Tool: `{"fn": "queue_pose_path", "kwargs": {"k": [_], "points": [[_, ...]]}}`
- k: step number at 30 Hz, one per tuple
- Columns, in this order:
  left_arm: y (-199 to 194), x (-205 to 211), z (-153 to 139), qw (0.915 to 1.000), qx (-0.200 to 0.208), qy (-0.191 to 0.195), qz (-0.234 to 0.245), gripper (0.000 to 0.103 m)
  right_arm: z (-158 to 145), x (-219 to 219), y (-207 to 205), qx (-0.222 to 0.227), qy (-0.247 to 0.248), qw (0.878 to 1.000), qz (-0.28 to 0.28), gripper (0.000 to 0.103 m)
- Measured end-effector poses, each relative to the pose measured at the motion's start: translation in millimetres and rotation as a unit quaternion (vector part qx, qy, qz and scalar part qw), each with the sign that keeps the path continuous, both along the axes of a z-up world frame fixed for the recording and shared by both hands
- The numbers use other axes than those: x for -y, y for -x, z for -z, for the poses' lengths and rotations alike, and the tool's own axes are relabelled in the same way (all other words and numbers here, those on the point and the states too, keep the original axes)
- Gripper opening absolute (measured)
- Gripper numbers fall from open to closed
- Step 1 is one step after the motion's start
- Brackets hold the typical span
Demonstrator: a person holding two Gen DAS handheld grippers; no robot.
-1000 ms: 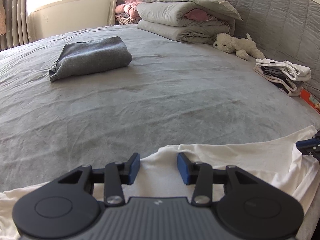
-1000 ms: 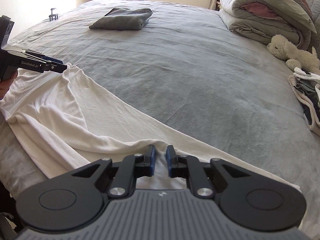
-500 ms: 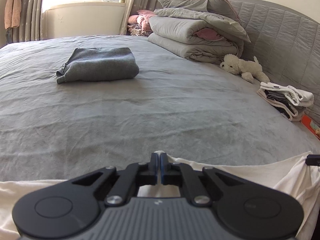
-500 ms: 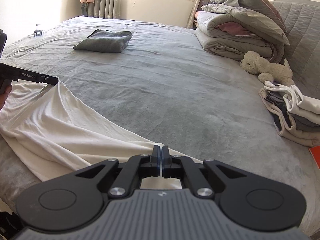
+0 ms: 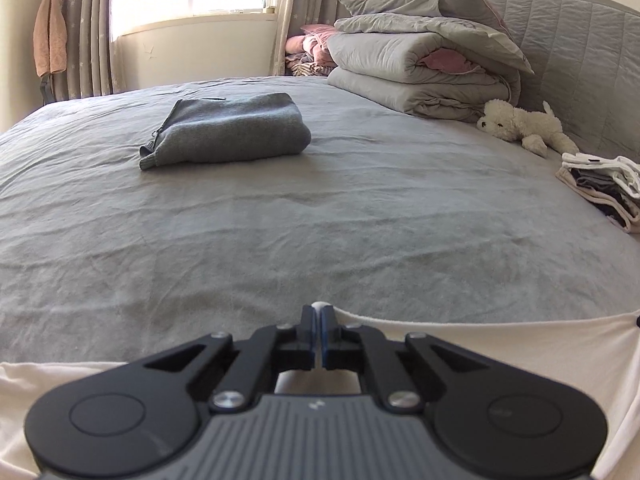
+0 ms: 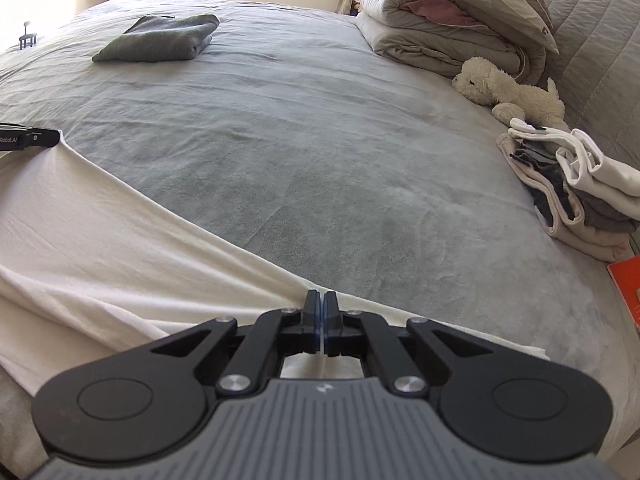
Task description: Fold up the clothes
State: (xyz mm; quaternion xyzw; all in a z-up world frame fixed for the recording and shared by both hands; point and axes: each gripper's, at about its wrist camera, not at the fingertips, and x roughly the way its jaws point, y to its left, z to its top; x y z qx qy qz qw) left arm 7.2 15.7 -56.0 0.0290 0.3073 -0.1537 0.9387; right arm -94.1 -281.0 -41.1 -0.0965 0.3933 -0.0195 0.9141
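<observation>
A white garment [image 6: 120, 248] lies along the near edge of the grey bed [image 6: 320, 128], its top hem pulled taut between both grippers. My left gripper [image 5: 319, 310] is shut on that hem, a nub of white cloth poking out between its tips; the garment [image 5: 480, 352] stretches off to the right. My right gripper [image 6: 321, 300] is shut on the hem at the garment's other end. The left gripper's tip [image 6: 40, 139] shows at the left edge of the right wrist view, gripping the far corner.
A folded grey sweater [image 5: 228, 132] lies mid-bed. Folded quilts [image 5: 428, 64] sit stacked at the headboard with a white plush dog [image 5: 524, 126] beside them. A pile of folded clothes [image 6: 576, 192] and an orange item [image 6: 628, 288] lie on the right side.
Both grippers closed on the white garment's hem. The hem has been lifted and drawn tight between them, and both views tilted up.
</observation>
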Motion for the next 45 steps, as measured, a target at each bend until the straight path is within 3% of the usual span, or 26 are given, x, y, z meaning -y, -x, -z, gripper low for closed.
{"fn": "queue_pose_path", "kwargs": {"k": [3, 6, 8, 9, 10, 16, 24, 26, 30, 31, 34, 39, 45], "points": [[1.3, 0.6, -3.8, 1.0, 0.0, -0.005, 0.0, 0.007, -4.6, 3.4, 1.9, 0.005, -0.016, 1.0, 0.001, 0.002], [4.4, -1.3, -13.5, 1.0, -0.003, 0.008, -0.002, 0.021, -19.4, 18.9, 7.1, 0.009, -0.049, 0.998, 0.026, 0.015], [8.8, -1.8, -22.6, 0.9998, 0.003, 0.021, -0.001, 0.036, -30.2, 34.2, 13.2, 0.018, -0.056, 0.997, 0.046, 0.025], [11.6, -1.4, -27.6, 0.9996, 0.007, 0.029, 0.001, 0.038, -35.4, 42.4, 16.5, 0.023, -0.058, 0.996, 0.056, 0.04], [13.8, -1.0, -31.1, 0.9993, 0.009, 0.035, 0.006, 0.041, -40.6, 50.7, 19.9, 0.028, -0.06, 0.996, 0.066, 0.046], [28.4, 7.9, -41.3, 0.9967, 0.0, 0.06, 0.055, 0.042, -55.7, 102.1, 36.1, 0.042, -0.079, 0.987, 0.132, 0.046], [49.2, 32.7, -30.3, 0.9908, -0.017, 0.048, 0.125, 0.042, -32.2, 114.4, 33.6, 0.0, -0.1, 0.984, 0.15, 0.043], [52.0, 37.5, -26.2, 0.9896, -0.022, 0.042, 0.136, 0.042, -23.4, 111.7, 30.5, -0.016, -0.097, 0.984, 0.146, 0.038], [52.5, 48.2, -12.6, 0.9873, -0.038, 0.023, 0.153, 0.042, -20.0, 105.7, 25.2, -0.034, -0.084, 0.988, 0.121, 0.006], [53.3, 51.1, -8.6, 0.9869, -0.038, 0.015, 0.156, 0.042, -19.0, 104.4, 24.2, -0.038, -0.081, 0.989, 0.119, 0.004], [57.2, 56.3, -5.5, 0.9864, -0.026, -0.003, 0.162, 0.043, -22.0, 101.8, 25.4, -0.029, -0.061, 0.99, 0.121, 0.003], [57.0, 54.3, -6.7, 0.986, -0.029, -0.001, 0.164, 0.043, -33.0, 111.4, 27.0, -0.006, -0.016, 0.989, 0.149, 0.003], [58.4, 55.0, -6.0, 0.9857, -0.025, -0.005, 0.167, 0.043, -27.7, 128.6, 15.4, -0.016, 0.004, 0.984, 0.178, 0.0]]}}
